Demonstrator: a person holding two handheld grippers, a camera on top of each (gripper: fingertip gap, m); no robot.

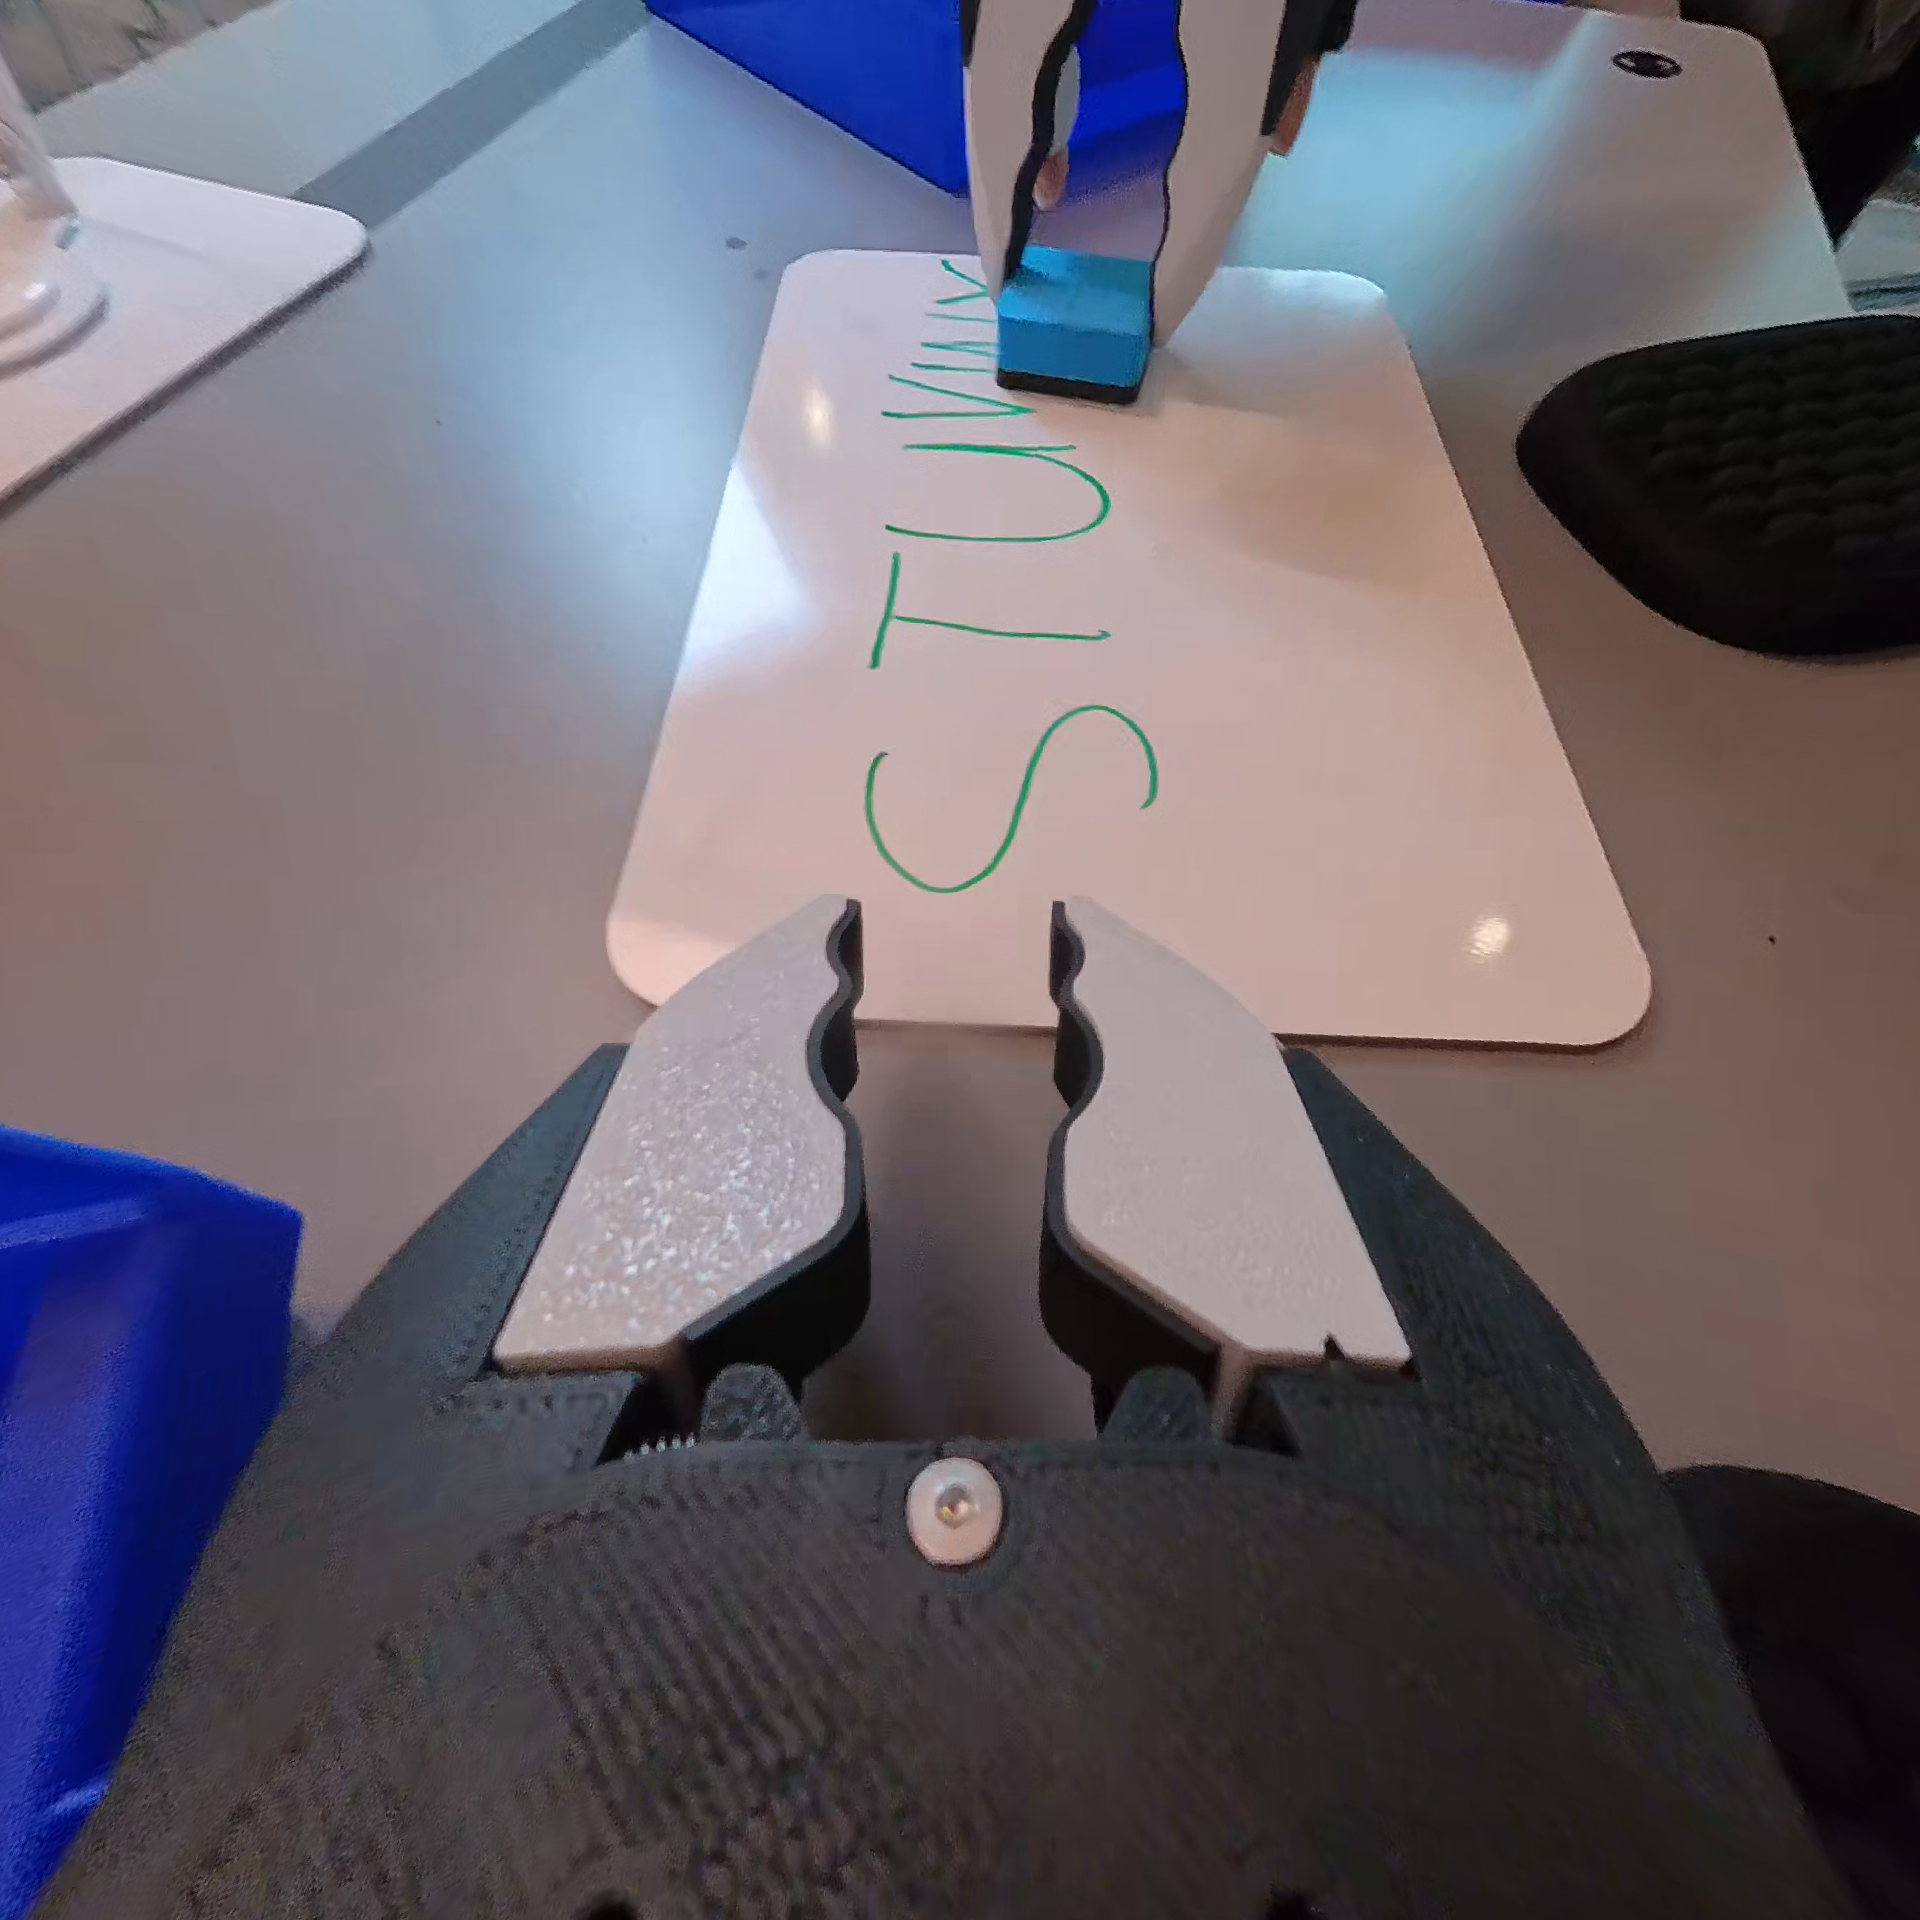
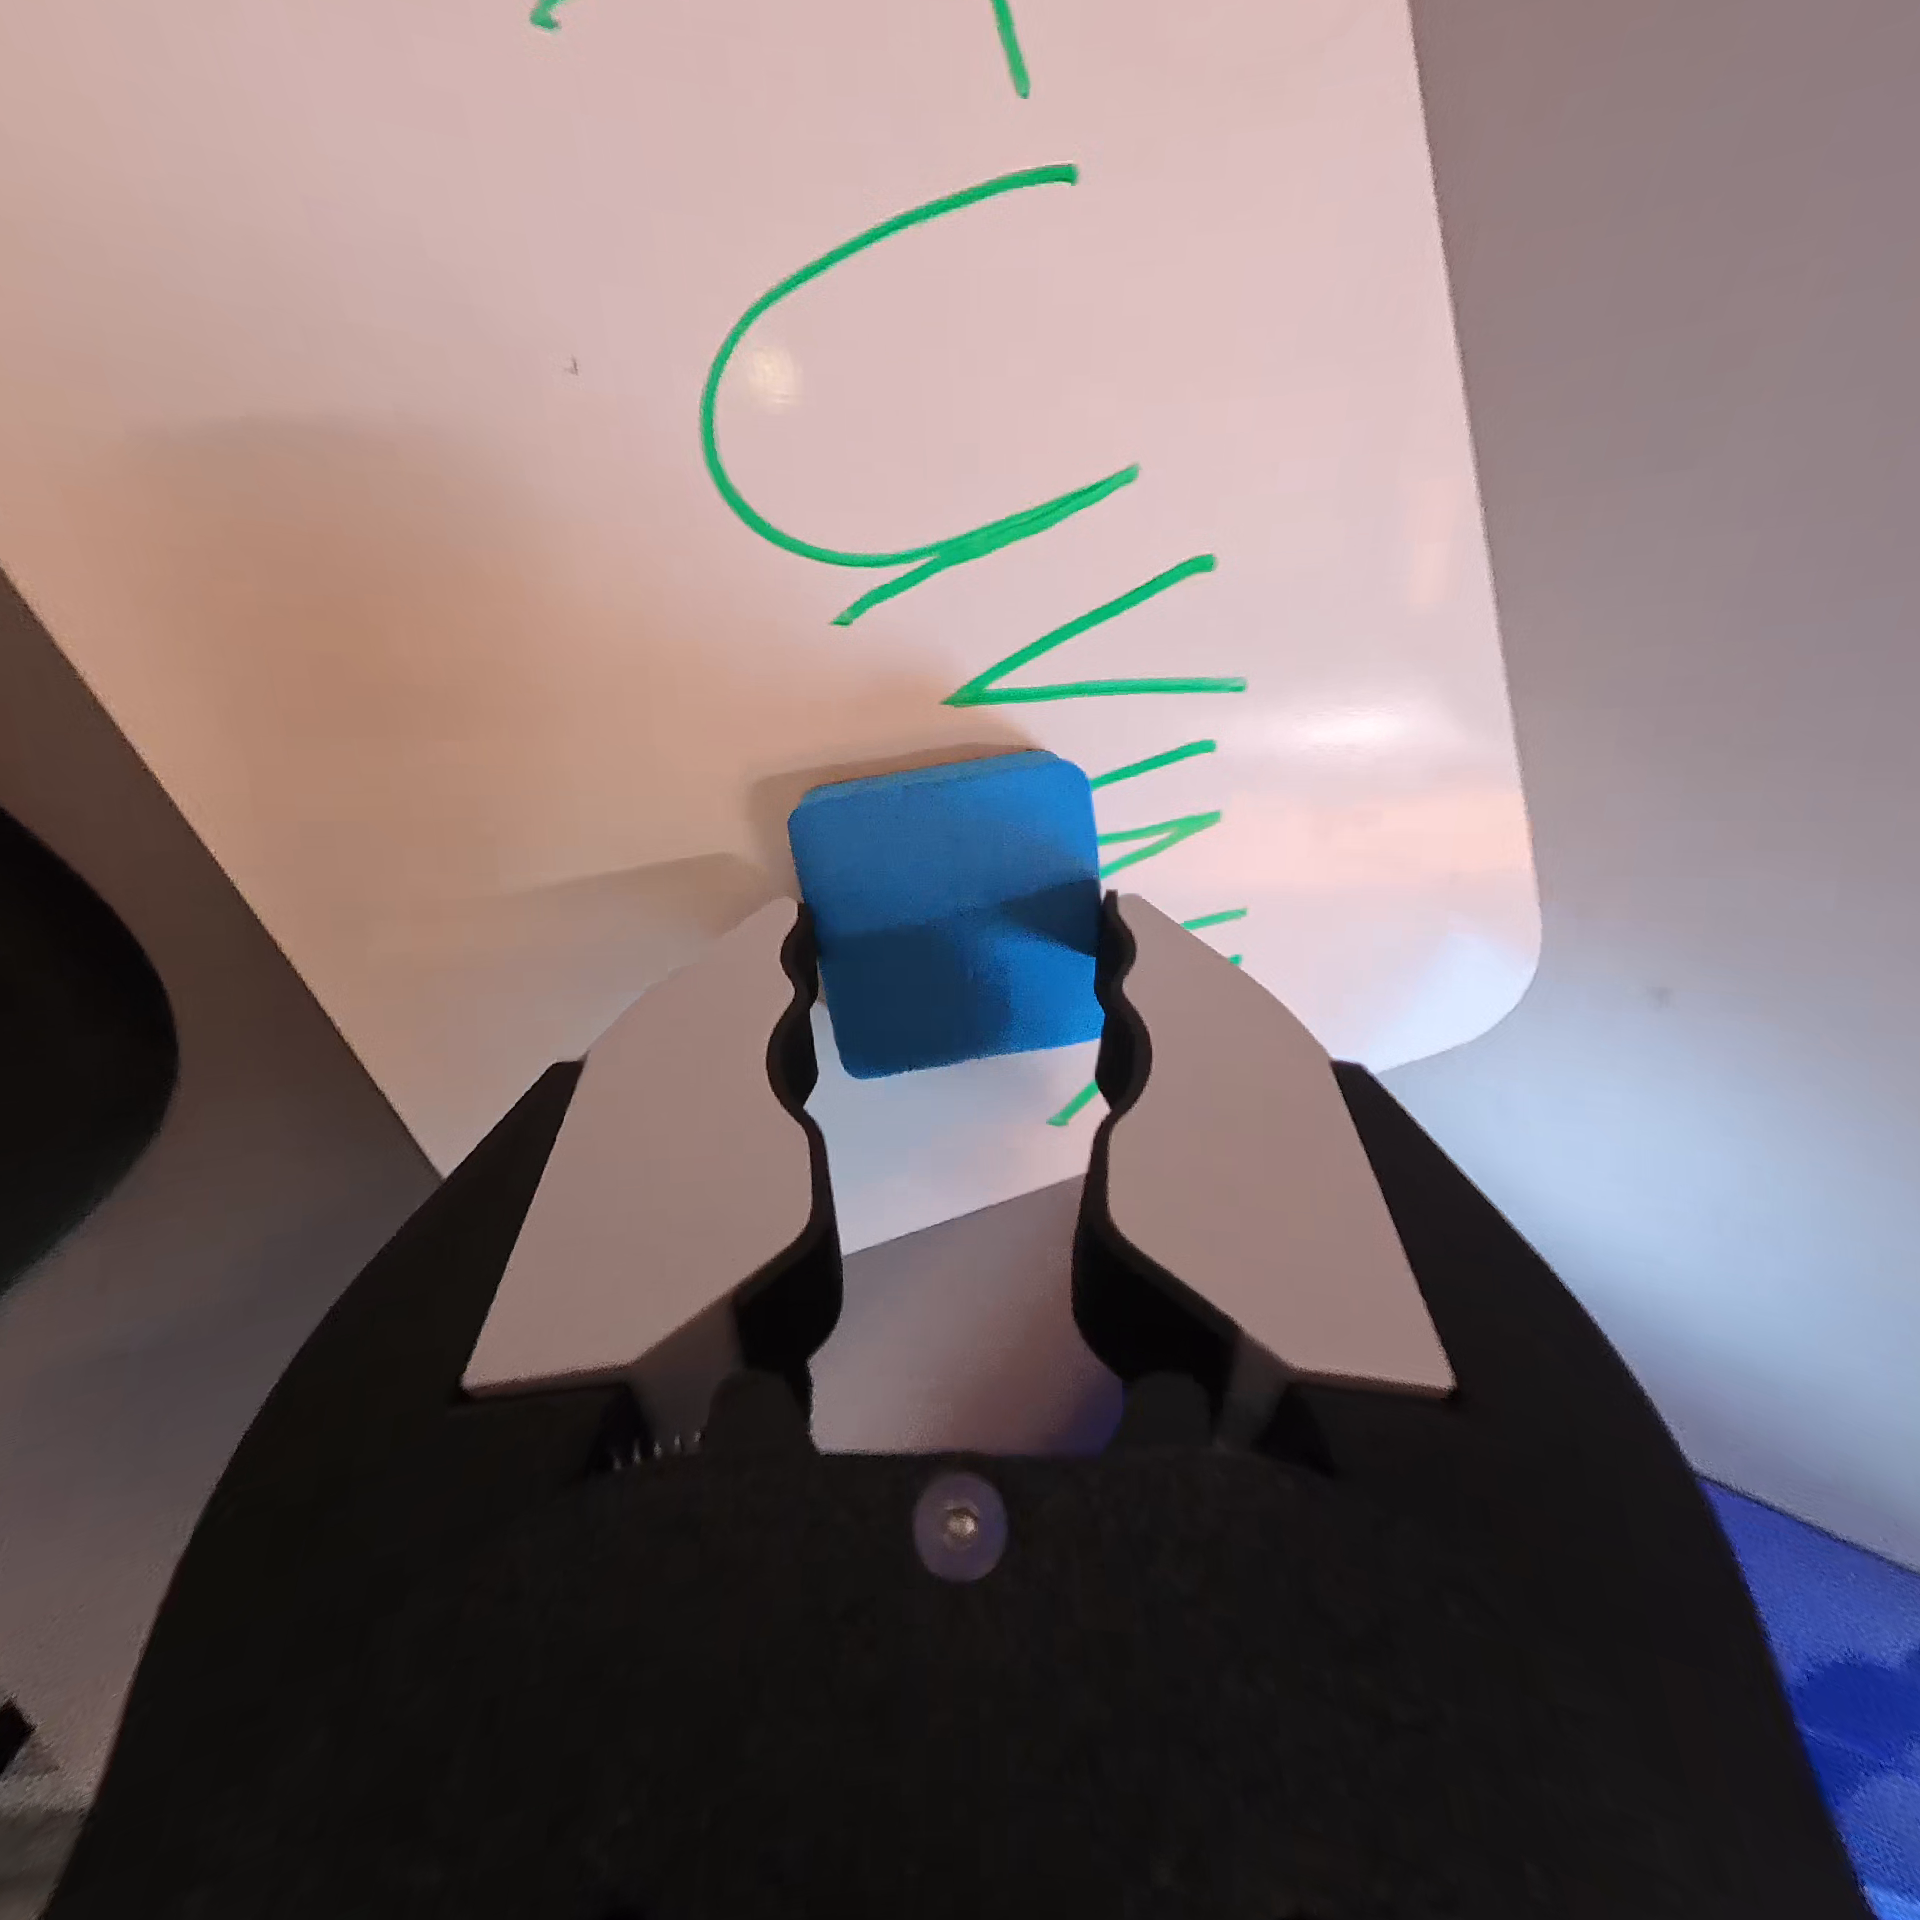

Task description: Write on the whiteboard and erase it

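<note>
- A grey table (image 1: 364, 644) is seen, with a glossy white whiteboard (image 1: 1299, 727) laid flat on it.
- A line of green marker writing (image 1: 997, 623) is drawn along the middle of the whiteboard; its wording is left out here.
- The left gripper (image 1: 956, 914) is held low at the near edge of the whiteboard, its two fingers apart with nothing between them.
- Straight ahead of those fingers, at the far end of the board, the right gripper (image 1: 1081, 301) is pointed steeply downward.
- A blue eraser (image 2: 945, 904) with a dark base is clamped between the right gripper's (image 2: 951, 914) fingers and is pressed on the whiteboard (image 2: 416, 312), over the far end of the writing (image 2: 831, 416).
- Green strokes are seen ahead of the eraser and to the right of the right fingers.
- A blue bin (image 1: 114, 1455) is seen to the left of the left fingers, and another blue bin (image 1: 831, 83) beyond the board.
- A black textured pad (image 1: 1745, 478) is seen to the right of the board.
- A white stand base (image 1: 156, 301) is seen far to the left.
</note>
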